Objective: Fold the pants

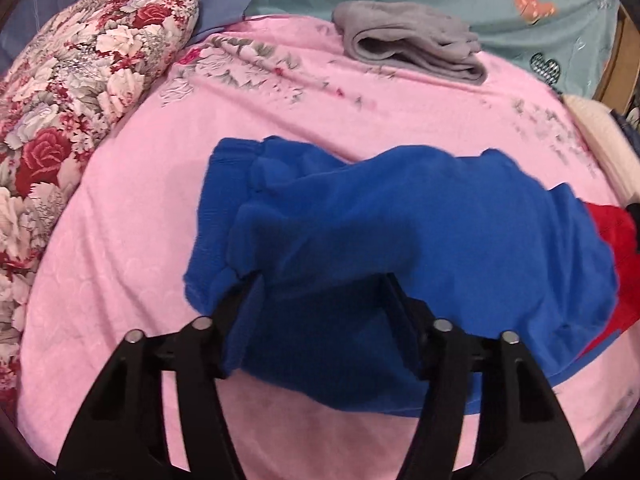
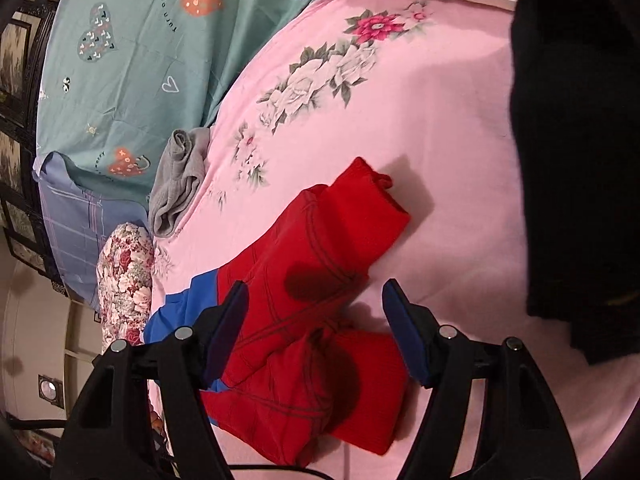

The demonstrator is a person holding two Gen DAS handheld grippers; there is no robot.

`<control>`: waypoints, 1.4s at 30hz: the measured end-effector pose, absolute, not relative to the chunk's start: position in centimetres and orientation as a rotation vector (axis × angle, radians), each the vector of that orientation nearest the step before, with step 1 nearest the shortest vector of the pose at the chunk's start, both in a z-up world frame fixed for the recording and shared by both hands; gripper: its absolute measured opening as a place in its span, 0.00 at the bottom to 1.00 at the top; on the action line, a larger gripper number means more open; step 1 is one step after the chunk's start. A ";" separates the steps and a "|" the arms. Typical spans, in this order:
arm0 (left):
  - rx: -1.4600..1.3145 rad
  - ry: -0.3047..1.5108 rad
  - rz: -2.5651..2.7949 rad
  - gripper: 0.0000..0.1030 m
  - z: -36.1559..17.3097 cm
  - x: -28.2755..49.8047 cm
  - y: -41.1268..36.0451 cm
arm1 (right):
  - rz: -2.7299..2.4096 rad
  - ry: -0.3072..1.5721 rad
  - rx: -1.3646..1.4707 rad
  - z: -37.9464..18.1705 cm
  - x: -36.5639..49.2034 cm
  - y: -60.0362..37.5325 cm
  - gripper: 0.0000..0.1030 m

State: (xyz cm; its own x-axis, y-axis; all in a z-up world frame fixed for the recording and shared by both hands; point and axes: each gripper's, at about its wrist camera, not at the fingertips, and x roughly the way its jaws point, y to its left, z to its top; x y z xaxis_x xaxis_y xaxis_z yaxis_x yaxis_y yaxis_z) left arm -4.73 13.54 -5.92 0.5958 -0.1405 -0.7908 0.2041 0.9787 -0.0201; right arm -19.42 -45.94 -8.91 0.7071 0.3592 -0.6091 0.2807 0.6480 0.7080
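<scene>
Already the left gripper, fingers buried in the blue fleece pants at lower centre, grip unclear, could drag them askew, since the spread-jawed right gripper pins nothing.

floral pillow, grey folded cloth

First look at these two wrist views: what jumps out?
The blue garment fills the left wrist view, draped over the left gripper on the pink bedsheet. In the right view, the red pants lie bunched between the open fingers of the right gripper. A folded gray garment sits farther back.
</scene>
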 end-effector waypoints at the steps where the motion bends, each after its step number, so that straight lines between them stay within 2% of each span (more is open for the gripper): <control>1: 0.074 0.915 -0.193 0.54 -5.9 -4.7 13.9 | 0.060 0.821 0.889 -9.0 -19.1 -45.9 0.68; 4: 0.040 0.925 -0.166 0.51 -5.6 -4.4 14.9 | 0.076 0.839 0.888 -9.5 -17.9 -45.5 0.66; 6: 0.056 0.923 -0.149 0.51 -5.7 -4.3 14.8 | 0.089 0.839 0.898 -10.0 -17.3 -45.4 0.52; 7: 0.072 0.921 -0.139 0.51 -5.7 -4.4 14.6 | 0.091 0.839 0.898 -10.2 -17.1 -45.3 0.39; 10: 0.101 0.919 -0.118 0.51 -5.8 -4.4 14.1 | 0.082 0.820 0.863 -10.2 -16.9 -45.3 0.20; 13: 0.102 0.928 -0.114 0.51 -5.8 -4.2 14.2 | 0.094 0.777 0.837 -8.7 -17.3 -45.0 0.11; 16: 0.115 0.936 -0.115 0.51 -5.7 -4.1 14.4 | 0.131 0.719 0.802 -5.7 -18.2 -43.9 0.10; 20: 0.120 0.963 -0.120 0.52 -5.5 -3.5 15.1 | 0.189 0.623 0.760 -0.4 -20.4 -42.2 0.10; 23: 0.145 0.974 -0.115 0.52 -5.4 -3.1 15.4 | 0.194 0.602 0.782 1.0 -22.2 -41.8 0.10; 28: 0.168 0.981 -0.123 0.52 -5.5 -2.6 15.6 | 0.169 0.675 0.892 -3.3 -25.1 -40.8 0.10; 31: 0.179 0.982 -0.123 0.53 -5.5 -2.5 15.5 | 0.063 0.817 0.864 -6.7 -25.8 -40.5 0.14; 33: 0.173 0.982 -0.127 0.53 -5.5 -2.6 15.6 | 0.074 0.797 0.924 -7.0 -26.8 -41.2 0.28; 34: 0.170 0.982 -0.128 0.53 -5.5 -2.6 15.6 | 0.076 0.770 0.954 -6.7 -27.6 -41.6 0.51; 35: 0.170 0.981 -0.127 0.53 -5.5 -2.6 15.6 | 0.056 0.732 0.963 -6.3 -28.5 -42.2 0.58; 42: 0.168 0.976 -0.120 0.53 -5.5 -2.9 15.6 | -0.043 0.774 0.943 -7.9 -28.1 -44.2 0.58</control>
State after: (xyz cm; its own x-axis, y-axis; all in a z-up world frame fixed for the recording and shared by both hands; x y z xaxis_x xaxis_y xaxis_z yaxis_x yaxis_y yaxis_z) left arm -2.87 15.58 -5.51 0.5552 -0.0258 -0.8313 0.1768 0.9803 0.0877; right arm -28.10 -44.19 -7.91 0.7352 0.2884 -0.6134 0.3548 0.6075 0.7107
